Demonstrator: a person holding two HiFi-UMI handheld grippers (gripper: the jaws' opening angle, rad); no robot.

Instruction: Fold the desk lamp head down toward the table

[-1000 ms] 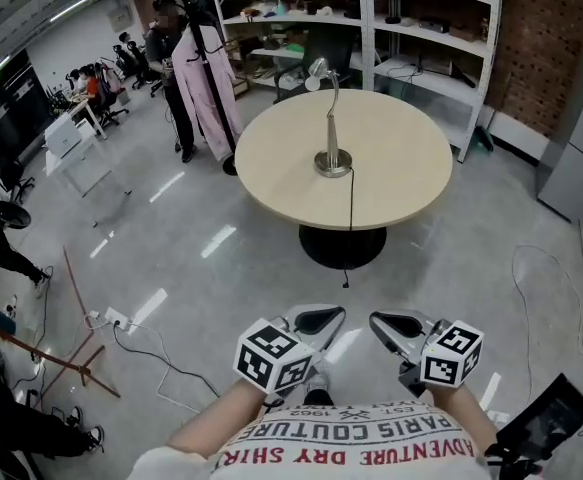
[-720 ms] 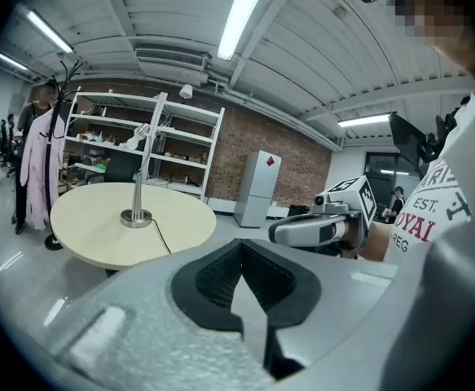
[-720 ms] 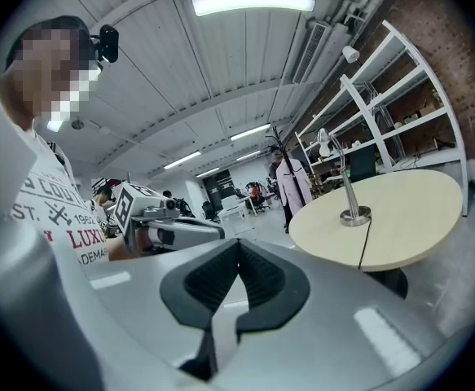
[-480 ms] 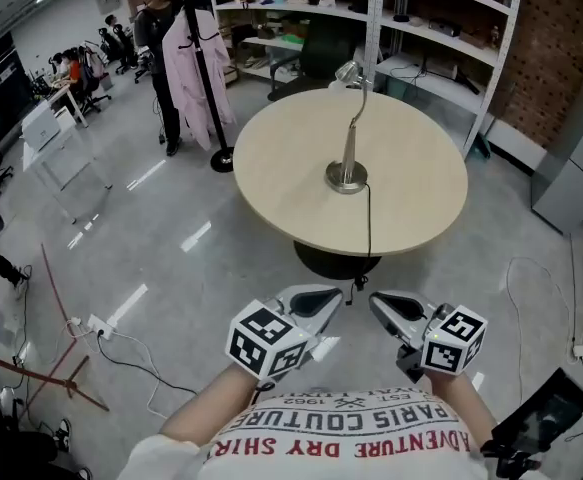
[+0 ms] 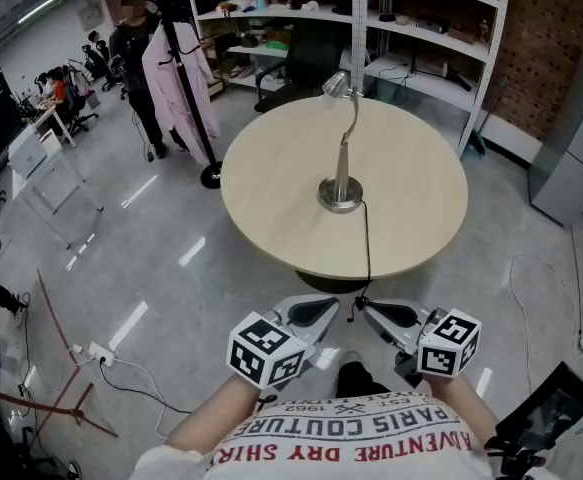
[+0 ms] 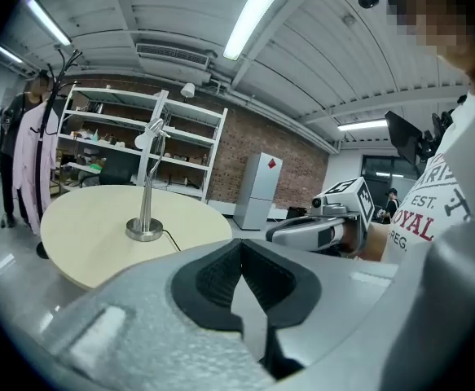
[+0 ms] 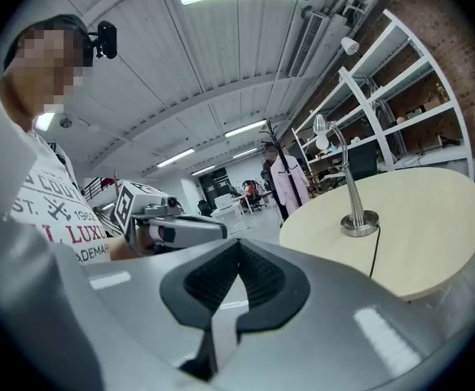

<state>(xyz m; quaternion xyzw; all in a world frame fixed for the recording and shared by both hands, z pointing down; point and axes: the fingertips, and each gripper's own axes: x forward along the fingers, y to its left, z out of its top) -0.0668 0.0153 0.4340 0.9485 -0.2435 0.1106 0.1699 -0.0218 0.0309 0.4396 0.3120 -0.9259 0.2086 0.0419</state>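
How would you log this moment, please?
phase: pre-contact | lamp: upright, untouched | left gripper: shut, empty | right gripper: shut, empty

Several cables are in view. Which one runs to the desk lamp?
The black cable: it leaves the desk lamp base, crosses the round table and drops over its near edge. The others lie on the floor, one by a power strip.

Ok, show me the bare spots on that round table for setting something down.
The round table is bare left and right of the desk lamp, out to its rim. Only the middle is taken: the lamp's base and the cord running to the near edge.
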